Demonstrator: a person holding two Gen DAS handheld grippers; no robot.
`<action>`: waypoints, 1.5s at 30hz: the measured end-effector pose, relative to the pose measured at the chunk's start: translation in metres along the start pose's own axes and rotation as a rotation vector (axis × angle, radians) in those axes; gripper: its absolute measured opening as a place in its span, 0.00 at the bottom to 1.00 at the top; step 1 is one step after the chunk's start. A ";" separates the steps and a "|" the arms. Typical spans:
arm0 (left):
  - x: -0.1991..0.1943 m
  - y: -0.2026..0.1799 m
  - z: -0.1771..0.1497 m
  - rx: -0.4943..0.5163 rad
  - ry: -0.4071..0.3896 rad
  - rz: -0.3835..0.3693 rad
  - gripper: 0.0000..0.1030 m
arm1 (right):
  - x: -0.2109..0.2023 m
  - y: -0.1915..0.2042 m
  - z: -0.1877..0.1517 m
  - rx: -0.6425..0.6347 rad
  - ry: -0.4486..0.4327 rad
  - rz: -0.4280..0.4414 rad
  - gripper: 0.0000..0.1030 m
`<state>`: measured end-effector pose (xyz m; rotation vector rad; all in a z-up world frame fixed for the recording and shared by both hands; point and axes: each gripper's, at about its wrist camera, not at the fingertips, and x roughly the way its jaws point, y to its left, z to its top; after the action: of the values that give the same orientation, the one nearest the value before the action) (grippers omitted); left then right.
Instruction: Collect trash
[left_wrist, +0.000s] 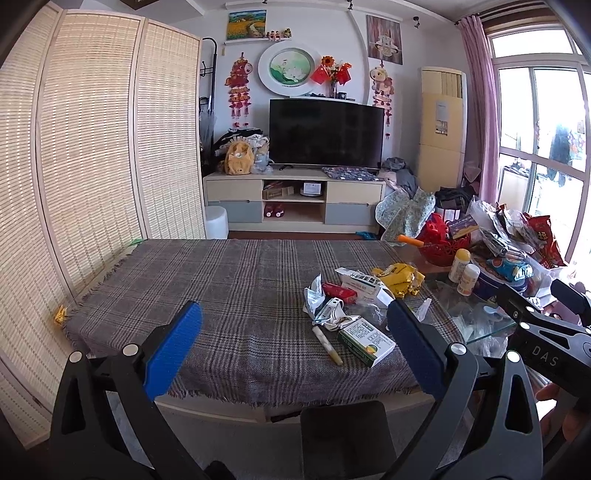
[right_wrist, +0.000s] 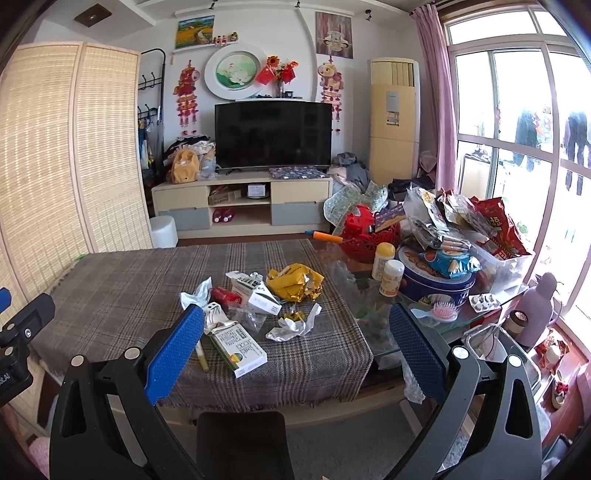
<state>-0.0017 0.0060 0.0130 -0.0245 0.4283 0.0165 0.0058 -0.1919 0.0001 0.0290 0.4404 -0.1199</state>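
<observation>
Trash lies on a plaid tablecloth (left_wrist: 236, 295): a green and white box (left_wrist: 365, 341) (right_wrist: 239, 346), a pale stick (left_wrist: 327, 345) (right_wrist: 202, 356), a second white box (left_wrist: 364, 286) (right_wrist: 255, 293), a red pack (left_wrist: 338, 291) (right_wrist: 224, 295), a yellow foil wrapper (left_wrist: 399, 278) (right_wrist: 295, 282), and crumpled white paper (right_wrist: 295, 326). My left gripper (left_wrist: 293, 345) is open and empty, above the table's near edge, left of the pile. My right gripper (right_wrist: 295, 350) is open and empty, in front of the pile.
A glass table (right_wrist: 369, 280) on the right holds two small bottles (right_wrist: 388, 269), a blue tin (right_wrist: 436, 282), snack bags (right_wrist: 461, 229), a red basket (right_wrist: 365, 230) and a pink hairbrush (right_wrist: 445, 310). A black chair back (right_wrist: 240, 443) stands below. A bamboo screen (left_wrist: 92, 147) stands left.
</observation>
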 end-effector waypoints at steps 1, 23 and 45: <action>0.000 0.000 0.000 0.002 0.001 0.000 0.92 | 0.000 -0.001 -0.001 0.005 -0.001 -0.001 0.97; 0.046 -0.002 -0.005 0.019 0.071 0.029 0.92 | 0.037 -0.018 -0.004 0.025 0.021 0.002 0.97; 0.182 -0.016 -0.014 0.022 0.374 -0.013 0.92 | 0.182 -0.026 -0.008 -0.002 0.365 0.093 0.97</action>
<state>0.1586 -0.0084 -0.0753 -0.0087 0.8024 -0.0057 0.1621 -0.2373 -0.0847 0.0703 0.8021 -0.0216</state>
